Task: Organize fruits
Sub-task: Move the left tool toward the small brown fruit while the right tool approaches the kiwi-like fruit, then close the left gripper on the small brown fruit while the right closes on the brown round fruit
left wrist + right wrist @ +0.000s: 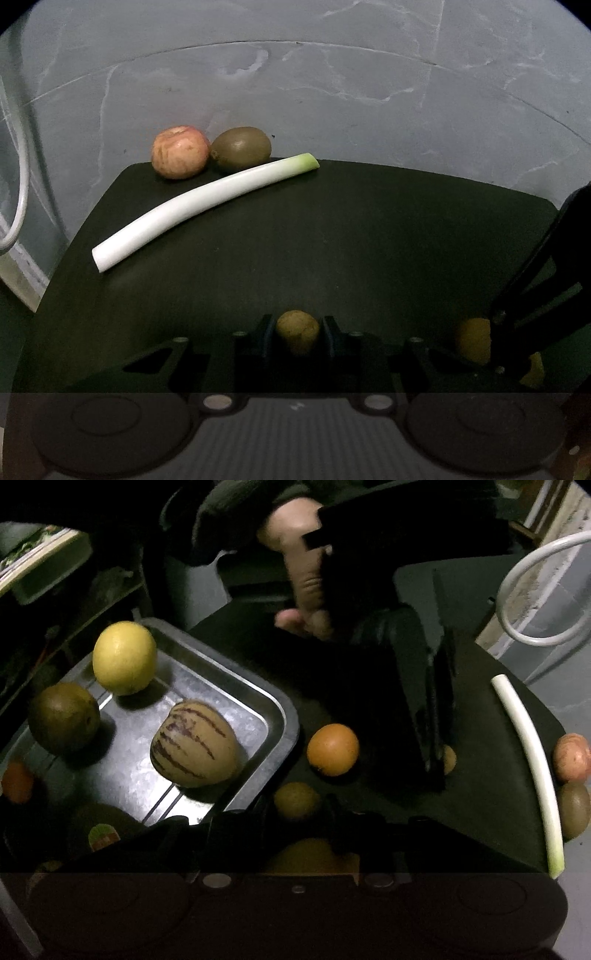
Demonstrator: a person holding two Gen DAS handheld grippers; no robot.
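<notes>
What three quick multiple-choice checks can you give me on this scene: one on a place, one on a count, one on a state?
1. Where does the striped pepino melon lie?
A. In the metal tray
B. On a plate
C. In a bowl

2. How many fruits sit beyond the leek in the left wrist view?
A. One
B. Two
C. Four

3. What state is the left gripper in?
A. Open and empty
B. Shut on the leek
C. Shut on a small yellowish fruit

Key: 1 A, it rests on the tray's floor near a lemon; 2 B, an apple and a kiwi sit side by side; 3 C, its fingers press the fruit from both sides.
</notes>
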